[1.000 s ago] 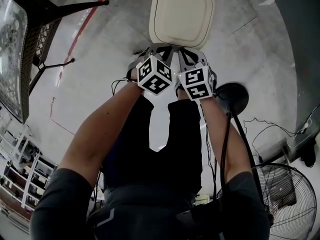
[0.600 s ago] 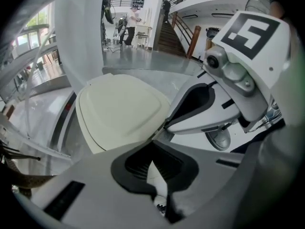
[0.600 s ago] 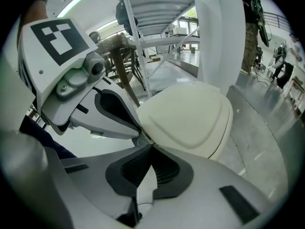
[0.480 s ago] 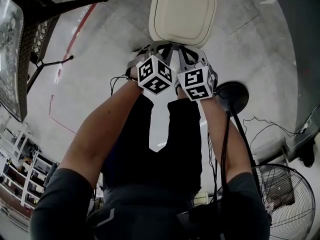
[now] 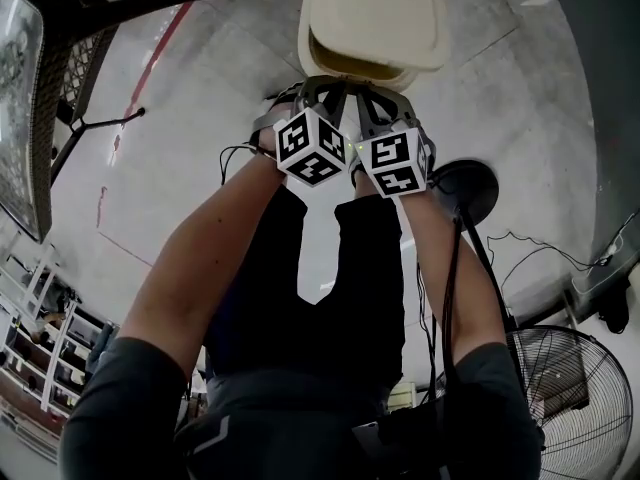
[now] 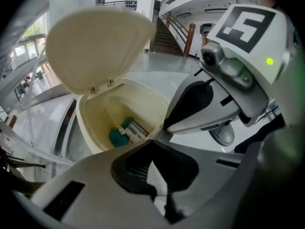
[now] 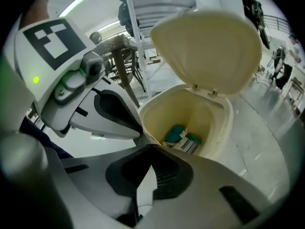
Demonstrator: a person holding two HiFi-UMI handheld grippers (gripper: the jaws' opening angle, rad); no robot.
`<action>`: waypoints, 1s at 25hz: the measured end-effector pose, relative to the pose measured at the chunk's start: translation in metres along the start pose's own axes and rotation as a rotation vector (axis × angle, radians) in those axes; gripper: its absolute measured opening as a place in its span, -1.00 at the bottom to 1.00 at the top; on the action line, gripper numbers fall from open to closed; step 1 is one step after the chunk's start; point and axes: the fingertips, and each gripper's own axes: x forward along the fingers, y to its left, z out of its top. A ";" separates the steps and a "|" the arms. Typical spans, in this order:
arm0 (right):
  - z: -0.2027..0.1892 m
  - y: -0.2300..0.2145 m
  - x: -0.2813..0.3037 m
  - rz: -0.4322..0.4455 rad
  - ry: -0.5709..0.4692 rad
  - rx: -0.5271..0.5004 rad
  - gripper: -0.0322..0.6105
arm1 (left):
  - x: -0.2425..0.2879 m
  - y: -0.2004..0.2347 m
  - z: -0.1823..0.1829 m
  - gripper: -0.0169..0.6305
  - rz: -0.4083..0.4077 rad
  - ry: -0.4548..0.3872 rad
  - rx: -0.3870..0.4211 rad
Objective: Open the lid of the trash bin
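The cream trash bin [image 5: 350,65] stands on the concrete floor straight ahead of me, its lid [image 5: 378,18] tilted up on the back hinge. In the left gripper view the lid [image 6: 97,49] stands raised over the bin's rim [image 6: 86,128], and teal and white rubbish [image 6: 125,131] lies at the bottom. My left gripper [image 5: 318,93] and right gripper [image 5: 368,96] sit side by side at the bin's near front edge. Both are shut, tips together, with nothing between the jaws. The right gripper view shows the same raised lid [image 7: 209,46] and rubbish [image 7: 181,137].
A black metal table frame [image 5: 60,88] stands at the left. A round black stand base [image 5: 468,193] sits just right of the bin, with cables [image 5: 540,253] trailing to a floor fan [image 5: 575,408] at the lower right. White shelving [image 5: 40,348] is at the lower left.
The lid lay flat and closed on the bin in both earlier frames; now it has swung up at the front. The two grippers have hardly moved.
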 end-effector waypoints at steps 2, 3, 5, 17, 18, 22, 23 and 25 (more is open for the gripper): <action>-0.001 0.001 0.000 0.004 0.003 0.021 -0.82 | 0.000 -0.002 -0.001 -0.92 0.006 0.006 0.005; -0.001 0.002 0.000 0.007 0.003 0.027 -0.82 | 0.000 -0.003 -0.002 -0.92 0.007 0.009 0.000; -0.002 0.002 0.000 0.011 -0.002 0.036 -0.82 | -0.001 -0.003 -0.003 -0.92 0.003 0.014 -0.028; 0.030 0.014 -0.045 0.017 -0.068 0.176 -0.82 | -0.059 0.002 -0.016 -0.92 0.001 0.036 -0.209; 0.036 0.013 -0.052 0.013 -0.073 0.185 -0.82 | -0.065 0.005 -0.011 -0.92 0.007 0.024 -0.228; 0.069 0.006 -0.085 -0.004 -0.122 0.217 -0.81 | -0.099 0.021 0.013 -0.92 0.053 -0.037 -0.352; 0.078 0.005 -0.095 -0.010 -0.141 0.219 -0.81 | -0.109 0.024 0.020 -0.92 0.060 -0.053 -0.362; 0.096 0.002 -0.115 -0.025 -0.171 0.225 -0.81 | -0.132 0.030 0.037 -0.92 0.069 -0.100 -0.382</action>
